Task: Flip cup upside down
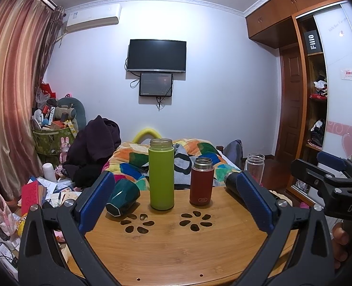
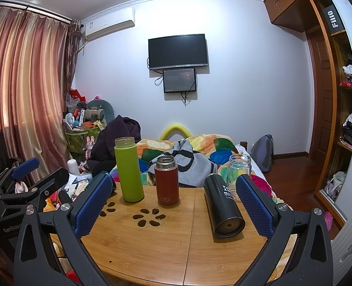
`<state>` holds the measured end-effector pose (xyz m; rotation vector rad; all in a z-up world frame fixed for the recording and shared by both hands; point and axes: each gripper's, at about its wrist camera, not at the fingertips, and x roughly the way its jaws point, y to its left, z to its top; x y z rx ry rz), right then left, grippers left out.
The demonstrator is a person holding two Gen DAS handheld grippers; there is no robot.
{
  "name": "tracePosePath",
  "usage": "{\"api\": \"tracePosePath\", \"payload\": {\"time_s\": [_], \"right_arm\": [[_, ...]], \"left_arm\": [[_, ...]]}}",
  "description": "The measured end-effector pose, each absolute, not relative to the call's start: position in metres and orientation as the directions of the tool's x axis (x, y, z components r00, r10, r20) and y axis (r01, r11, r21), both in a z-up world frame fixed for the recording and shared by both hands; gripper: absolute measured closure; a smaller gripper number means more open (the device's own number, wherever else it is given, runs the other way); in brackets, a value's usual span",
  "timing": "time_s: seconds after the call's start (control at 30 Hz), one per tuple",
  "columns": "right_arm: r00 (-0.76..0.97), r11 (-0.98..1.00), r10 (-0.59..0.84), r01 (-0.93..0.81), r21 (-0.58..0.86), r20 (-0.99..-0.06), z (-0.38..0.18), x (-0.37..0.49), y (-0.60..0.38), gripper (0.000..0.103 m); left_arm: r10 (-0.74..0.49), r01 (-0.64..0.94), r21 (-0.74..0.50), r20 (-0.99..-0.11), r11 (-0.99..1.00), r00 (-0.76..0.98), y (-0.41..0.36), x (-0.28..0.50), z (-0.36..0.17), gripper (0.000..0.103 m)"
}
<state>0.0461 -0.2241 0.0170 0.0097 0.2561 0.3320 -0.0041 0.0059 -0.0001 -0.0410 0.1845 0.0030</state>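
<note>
A tall green cup (image 1: 161,174) (image 2: 128,170) and a shorter red cup (image 1: 201,181) (image 2: 166,180) stand upright, mouths up, on the wooden table (image 1: 176,245) (image 2: 152,245). A dark teal cup (image 1: 122,197) lies on its side at the table's left. A black cup (image 2: 223,206) (image 1: 230,181) lies on its side at the right. A clear glass jar (image 2: 239,168) (image 1: 254,166) stands behind it. My left gripper (image 1: 176,202) is open and empty, fingers either side of the green and red cups. My right gripper (image 2: 173,205) is open and empty.
The table has flower-shaped cut-outs (image 1: 195,220) (image 2: 148,217). Behind it is a bed with a colourful quilt (image 2: 199,147) and dark clothes (image 1: 95,147). Clutter and papers (image 1: 49,190) lie at the left. A wardrobe (image 2: 338,119) stands at the right.
</note>
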Motion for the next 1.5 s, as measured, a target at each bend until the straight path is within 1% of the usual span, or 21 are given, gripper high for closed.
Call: {"api": "tracePosePath", "payload": {"time_s": [1.5], "right_arm": [[0.914,0.946,0.323,-0.321,0.052,-0.243,0.0224,0.0441,-0.2249,0.0]], "left_arm": [[0.014,-0.02,-0.035,-0.177,0.999,0.984,0.0093,-0.0071,0.0066,0.0]]}}
